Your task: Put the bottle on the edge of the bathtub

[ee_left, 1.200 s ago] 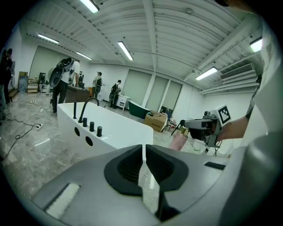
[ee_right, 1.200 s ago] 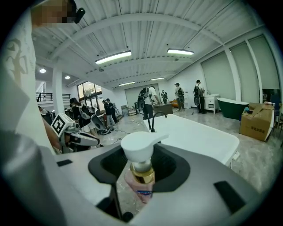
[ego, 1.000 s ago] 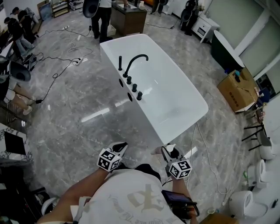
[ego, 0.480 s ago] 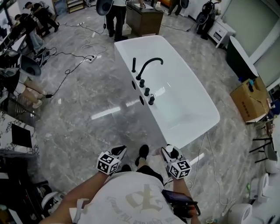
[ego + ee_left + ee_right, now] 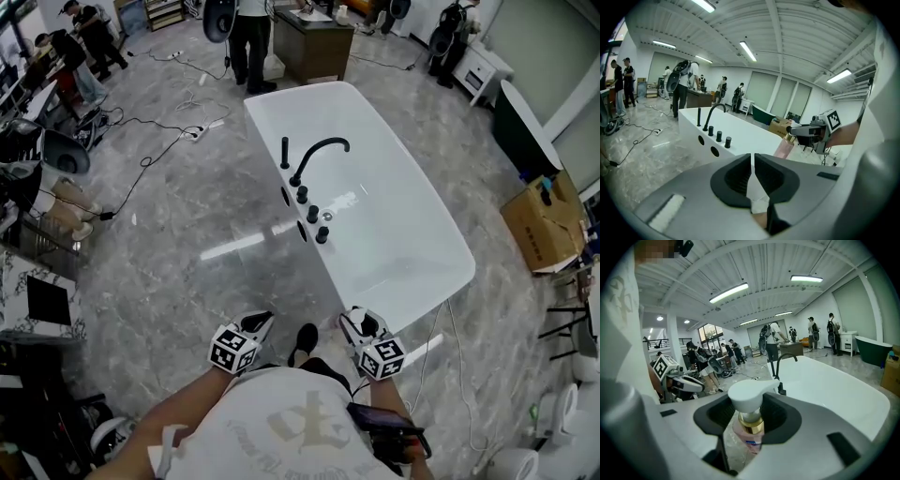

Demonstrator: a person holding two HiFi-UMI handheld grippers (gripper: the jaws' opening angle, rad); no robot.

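Note:
A pink bottle (image 5: 749, 430) with a white pump head and gold collar stands upright between my right gripper's (image 5: 747, 427) jaws, which are shut on its body. In the left gripper view the bottle (image 5: 783, 149) hangs below the right gripper (image 5: 811, 133). The white bathtub (image 5: 265, 127) with a black faucet (image 5: 319, 153) on its near rim stands ahead on the floor, beyond both grippers. In the head view my left gripper (image 5: 256, 324) and right gripper (image 5: 359, 323) are held close to the body. The left gripper's (image 5: 753, 174) jaws are nearly together with nothing in them.
Grey marble floor surrounds the tub. Cables (image 5: 155, 150) trail across it at the left. Several people and a desk (image 5: 314, 42) are behind the tub. A cardboard box (image 5: 542, 227) and a dark tub (image 5: 520, 127) stand at the right, and dark equipment (image 5: 37, 159) at the left.
The tub has shifted in the head view and appears slightly nearer. A shoe has come into view between the grippers. Both grippers keep their pose; the bottle stays held.

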